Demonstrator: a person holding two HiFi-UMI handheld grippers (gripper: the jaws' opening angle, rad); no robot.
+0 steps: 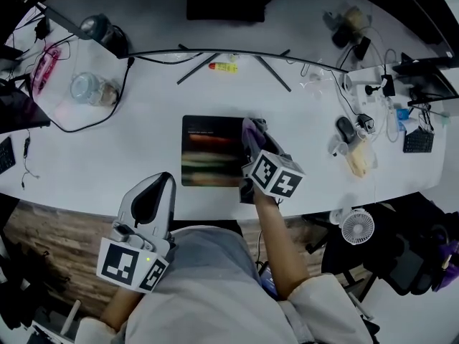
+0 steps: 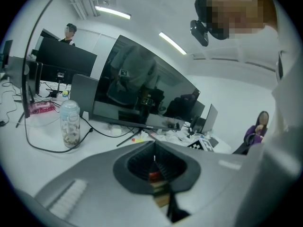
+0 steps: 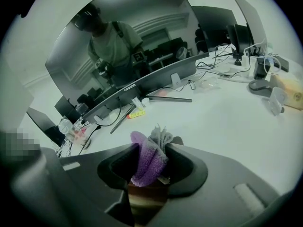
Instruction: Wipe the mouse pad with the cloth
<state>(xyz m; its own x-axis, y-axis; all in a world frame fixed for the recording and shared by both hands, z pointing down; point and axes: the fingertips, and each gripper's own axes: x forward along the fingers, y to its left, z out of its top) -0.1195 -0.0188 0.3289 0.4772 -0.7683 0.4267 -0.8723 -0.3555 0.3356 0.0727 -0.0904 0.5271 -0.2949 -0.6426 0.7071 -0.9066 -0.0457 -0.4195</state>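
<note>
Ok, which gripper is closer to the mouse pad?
Right. The right gripper, shut on the cloth, is over the mouse pad's right edge. The left gripper sits off it, beyond its near-left corner, not touching.

Office (white desk (image 1: pixel 150 145), curved monitor (image 3: pixel 123 46))

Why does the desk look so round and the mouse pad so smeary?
Head view: the wide lens bends the desk into a curve, and the stripes on the mouse pad look smeared, print or blur, I cannot tell. Right gripper view: the cloth up close is fairly sharp, the corners go dark.
</note>
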